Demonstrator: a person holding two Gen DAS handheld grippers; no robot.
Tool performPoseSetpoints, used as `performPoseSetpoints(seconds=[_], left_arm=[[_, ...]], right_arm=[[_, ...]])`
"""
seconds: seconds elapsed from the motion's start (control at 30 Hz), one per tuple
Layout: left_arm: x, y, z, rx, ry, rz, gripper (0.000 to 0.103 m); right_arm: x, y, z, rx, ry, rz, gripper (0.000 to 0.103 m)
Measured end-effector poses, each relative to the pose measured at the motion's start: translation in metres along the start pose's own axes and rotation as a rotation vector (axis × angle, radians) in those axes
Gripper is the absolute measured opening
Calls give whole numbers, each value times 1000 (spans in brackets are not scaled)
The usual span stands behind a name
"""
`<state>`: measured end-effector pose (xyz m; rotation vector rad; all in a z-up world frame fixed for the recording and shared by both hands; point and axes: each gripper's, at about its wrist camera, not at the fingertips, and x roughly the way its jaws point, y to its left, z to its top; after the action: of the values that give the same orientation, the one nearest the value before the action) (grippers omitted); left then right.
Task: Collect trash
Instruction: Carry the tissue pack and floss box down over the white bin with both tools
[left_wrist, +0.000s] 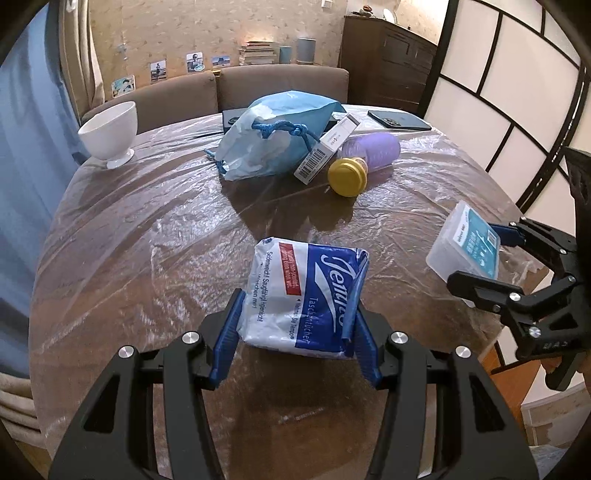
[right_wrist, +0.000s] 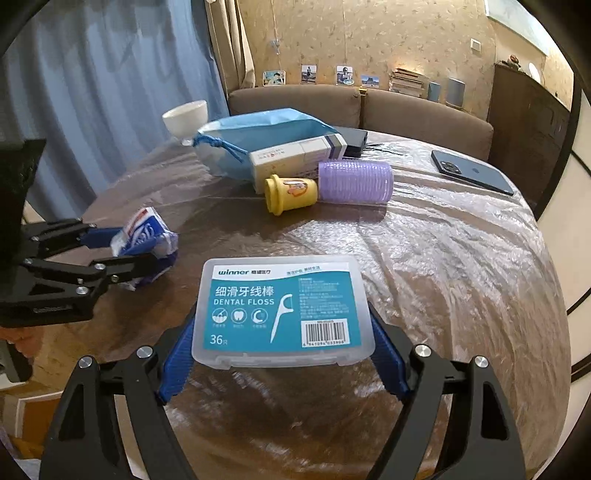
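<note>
Here, left gripper (left_wrist: 295, 332) jaws closed on 1 Tempo tissue pack (left_wrist: 306, 295), low over the tabletop (left_wrist: 129, 240): soft, light, crushable; side grip suits. Right gripper (right_wrist: 284, 354) jaws clamp 1 dental floss box (right_wrist: 284, 310): rigid, slick plastic, held by its long edges. Behind: 1 drawstring bag (left_wrist: 273, 136), 1 hair roller (left_wrist: 373, 147).

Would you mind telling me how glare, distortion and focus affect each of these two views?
Left wrist view: glare streaks the plastic table cover, the fisheye bows the wall panels at right, and the tissue pack in the left tongs reads sharp. Right wrist view: the cover shines brightest at right, the dental floss box label is crisp, and the dark circular rim hides the corners.
</note>
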<state>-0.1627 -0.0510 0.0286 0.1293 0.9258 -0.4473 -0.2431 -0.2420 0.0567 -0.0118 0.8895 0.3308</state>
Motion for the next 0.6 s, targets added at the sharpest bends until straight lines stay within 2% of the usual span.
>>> performPoseSetpoints(seconds=[0.27, 0.6], left_arm=[[-8, -7, -17, -31, 6, 6, 55], [-19, -11, -31, -63, -6, 33, 54]], right_arm=[[-17, 8, -15, 27, -1, 39, 80], [-30, 7, -31, 48, 9, 47, 80]])
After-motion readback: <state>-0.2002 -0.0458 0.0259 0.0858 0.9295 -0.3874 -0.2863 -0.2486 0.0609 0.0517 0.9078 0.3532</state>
